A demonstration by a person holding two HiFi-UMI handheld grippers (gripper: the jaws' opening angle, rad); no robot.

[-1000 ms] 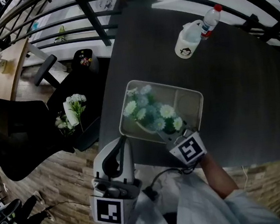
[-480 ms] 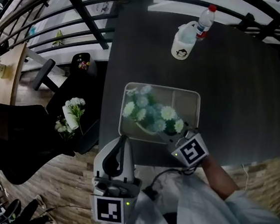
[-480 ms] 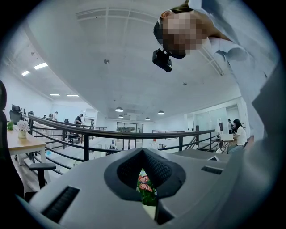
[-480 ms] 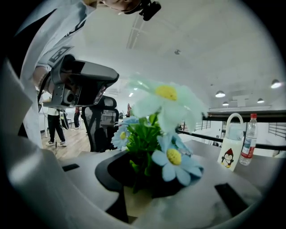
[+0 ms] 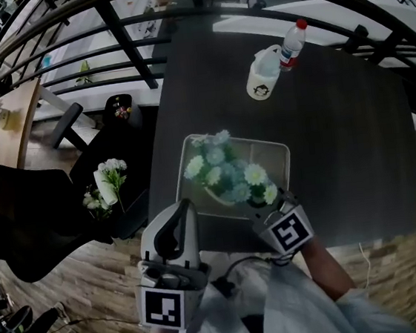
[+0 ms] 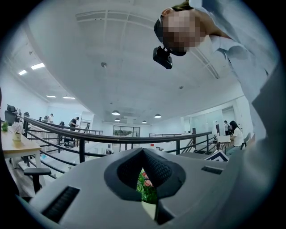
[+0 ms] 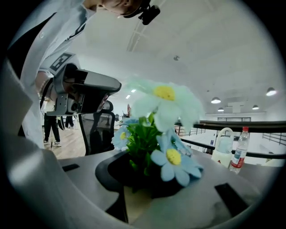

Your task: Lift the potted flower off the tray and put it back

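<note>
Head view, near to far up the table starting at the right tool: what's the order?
right tool, shut on the pot → potted flower over the tray → white mug → water bottle

No word, brand name or number can be read anywhere in the views. The cube on the left gripper (image 5: 183,207) and the cube on the right gripper (image 5: 263,206) each carry a black-and-white square marker (image 5: 163,307), a coded pattern with no letters. The white jug (image 5: 261,74) on the table (image 5: 356,152) bears a small dark printed figure low on its side, and the bottle (image 5: 289,44) just beside it wears a label; both are too small and blurred to make out.
</note>
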